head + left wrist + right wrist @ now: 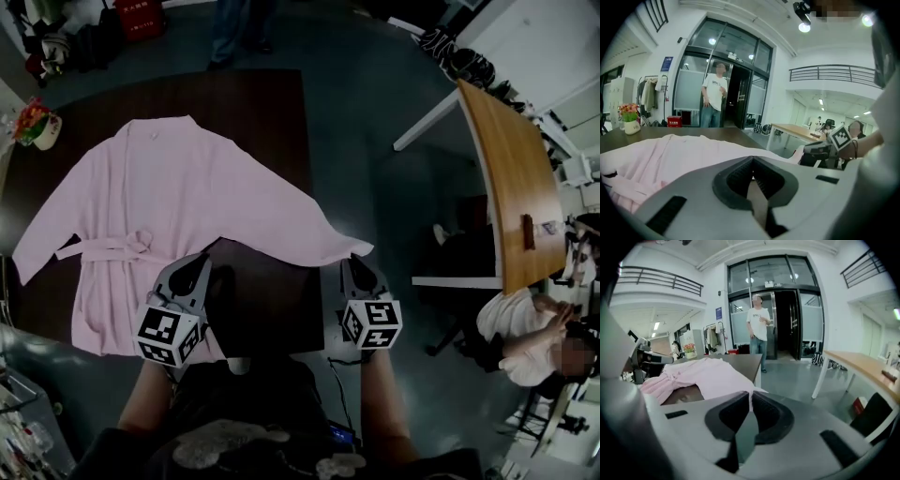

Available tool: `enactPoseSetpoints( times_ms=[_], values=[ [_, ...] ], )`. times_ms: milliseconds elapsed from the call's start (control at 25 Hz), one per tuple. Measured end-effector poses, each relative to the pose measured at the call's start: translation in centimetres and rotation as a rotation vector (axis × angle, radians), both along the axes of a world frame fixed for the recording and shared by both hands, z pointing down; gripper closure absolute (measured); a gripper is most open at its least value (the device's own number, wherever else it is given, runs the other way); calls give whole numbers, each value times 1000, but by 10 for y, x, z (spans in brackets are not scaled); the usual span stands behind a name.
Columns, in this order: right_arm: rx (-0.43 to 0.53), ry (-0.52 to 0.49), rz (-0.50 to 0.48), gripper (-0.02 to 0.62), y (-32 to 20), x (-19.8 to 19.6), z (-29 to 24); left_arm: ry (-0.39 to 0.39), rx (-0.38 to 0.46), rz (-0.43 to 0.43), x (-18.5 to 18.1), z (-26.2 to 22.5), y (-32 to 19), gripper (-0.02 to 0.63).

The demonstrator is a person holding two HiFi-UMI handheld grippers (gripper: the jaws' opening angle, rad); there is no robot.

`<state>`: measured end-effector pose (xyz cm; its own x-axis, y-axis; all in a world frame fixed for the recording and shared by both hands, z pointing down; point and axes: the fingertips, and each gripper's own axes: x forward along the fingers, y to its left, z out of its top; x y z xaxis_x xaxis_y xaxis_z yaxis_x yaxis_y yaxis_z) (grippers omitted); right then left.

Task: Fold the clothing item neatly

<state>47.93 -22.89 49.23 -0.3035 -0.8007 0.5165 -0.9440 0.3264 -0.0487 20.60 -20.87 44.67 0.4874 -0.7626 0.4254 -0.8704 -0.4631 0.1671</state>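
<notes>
A hall with glass doors (773, 310) is seen behind a dark table (272, 103), on which a pink robe (187, 187) is spread flat with its belt (103, 248) tied. The left gripper (201, 262) is held by the robe's near edge, jaws pressed together with nothing seen between them. The right gripper (355, 265) is clamped on the sleeve cuff (349, 249). The writing on a red box (674, 121) and a blue sign (666, 63) cannot be read.

The left gripper (751, 163) has its jaws together at six o'clock; the pink robe (665, 154) lies at nine, a standing person (714, 101) at eleven.
</notes>
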Motion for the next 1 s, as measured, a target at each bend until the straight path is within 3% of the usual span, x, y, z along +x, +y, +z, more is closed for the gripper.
enactPoseSetpoints(
  times_ms=[200,440,680,1000],
  values=[
    [129,90,-55,578,-20,-60,-68,28,46,-9,-66,-18,5,597],
    [224,165,-147,578,-34,-172,-101,45,71,-16,-142,-25,26,597],
    [187,153,-207,578,-35,-273,-75,78,87,-40,-206,-29,45,597],
    [143,140,-263,578,-28,-306,-43,49,77,-125,-232,-26,57,597]
  ],
)
